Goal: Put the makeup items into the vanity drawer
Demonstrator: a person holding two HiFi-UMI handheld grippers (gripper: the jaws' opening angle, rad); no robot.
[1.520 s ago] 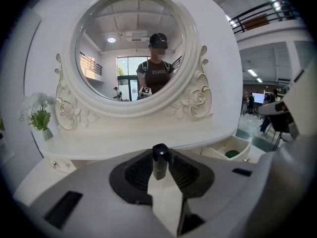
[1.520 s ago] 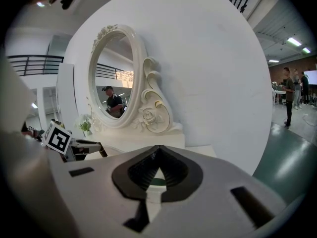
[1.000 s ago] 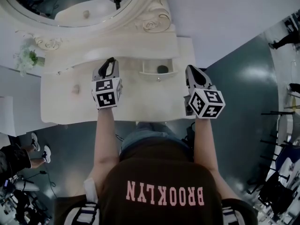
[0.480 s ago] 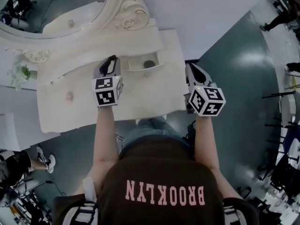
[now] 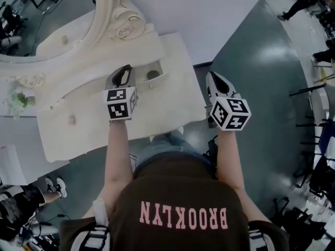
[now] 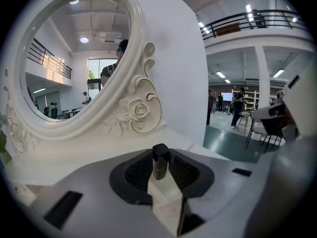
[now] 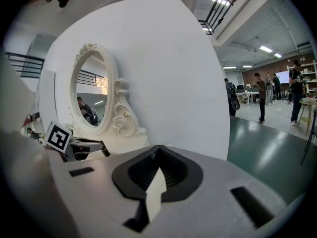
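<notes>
I am gripping a dark-capped makeup item (image 6: 159, 157) in the left gripper (image 5: 124, 72), right gripper (image 7: 156, 182) closed empty, aiming squarely over the open drawer (image 5: 161, 78).

The left claw (image 5: 124, 71) hangs over the counter (image 5: 78, 129), beside the open drawer (image 5: 161, 78) mid-frame. The right claw (image 5: 213, 78) shows past its right edge.

White wall (image 5: 220, 14), glossy teal floor (image 5: 261, 82)
</notes>
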